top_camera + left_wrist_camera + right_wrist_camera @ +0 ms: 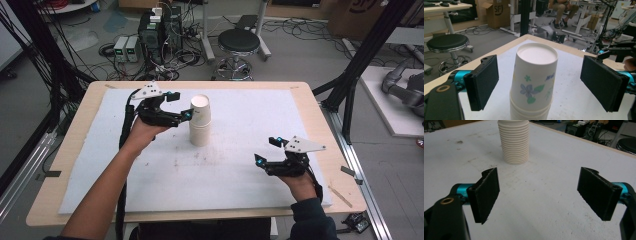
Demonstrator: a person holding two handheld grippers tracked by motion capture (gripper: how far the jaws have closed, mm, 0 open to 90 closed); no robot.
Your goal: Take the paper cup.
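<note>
Surroundings: a stool [239,46] stands on the floor past the far edge of the table [75,131], with boxes and tangled cables beside it; a black frame post rises to the right of the table.
Mat: a white mat [235,165] covers most of the table, marked with small dark specks between the two claws.
Cups: a stack of paper cups [200,120], upside down, stands on the mat just in front of the left claw; the top cup [534,75] bears a blue flower print and sits over the ribbed rims of the cups under it.
In the way: bare mat lies between the right claw and the stack [514,141]; the two are well apart.
Left claw [181,106]: released, jaws spread wide, wider than the cup. In the left gripper view the stack rises between the two black pads [482,81], with a clear gap on each side; neither pad touches it. The claw is level with the upper part of the stack.
Right claw [266,151]: released, jaws wide apart and holding nothing. It hangs low over the mat near the table's right front part, pointed toward the stack, which lies ahead of it and a little to its left in the right gripper view.
Hands: a bare forearm leads to the left claw; a dark sleeve [310,220] leads to the right one.
</note>
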